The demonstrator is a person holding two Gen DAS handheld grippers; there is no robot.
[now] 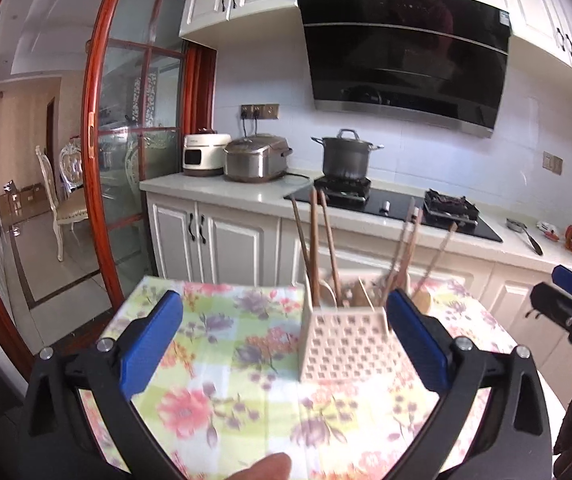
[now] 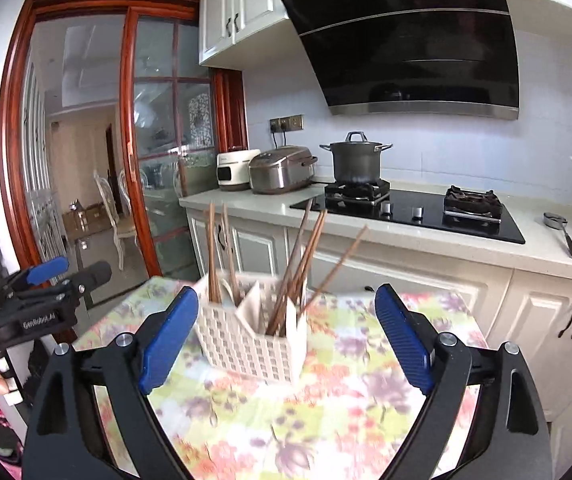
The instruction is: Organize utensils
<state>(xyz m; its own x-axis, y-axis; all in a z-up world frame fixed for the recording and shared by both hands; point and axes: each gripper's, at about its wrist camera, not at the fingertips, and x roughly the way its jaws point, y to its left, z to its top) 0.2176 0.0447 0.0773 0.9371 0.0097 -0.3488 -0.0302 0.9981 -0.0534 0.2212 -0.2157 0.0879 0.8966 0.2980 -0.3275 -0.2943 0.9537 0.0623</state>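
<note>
A white perforated plastic utensil caddy (image 1: 344,346) stands upright on the worktop (image 1: 221,364), which is covered w/ a floral oilcloth in pink, green and purple. The caddy is split into compartments, and long brown wooden chopsticks (image 2: 300,264) plus what look like pale wooden spoons or spatulas lean out of it at diff. angles, handles up. That probably keeps the handles easy to grab. Can't tell exactly which piece sits in which compartment; frames are blurred.

Left hand-held gripper (image 1: 286,340): blue pads spread wide, nothing between them. The caddy sits ahead and slightly right of its centre line, close to the right pad but apart from it. Right hand-held gripper (image 2: 288,340): also spread wide and empty, the caddy just ahead between the two pads w/o touching either. Each tool shows at the edge of the other's view, so they flank the caddy from either side.

No loose utensils visible on the oilcloth, so sorting looks done or nearly so, and wide, empty jaws fit that reading.

Background: white stone counter w/ a steel stockpot (image 2: 356,160) on a black gas hob, two rice cookers beside it, a black range hood above.
</note>
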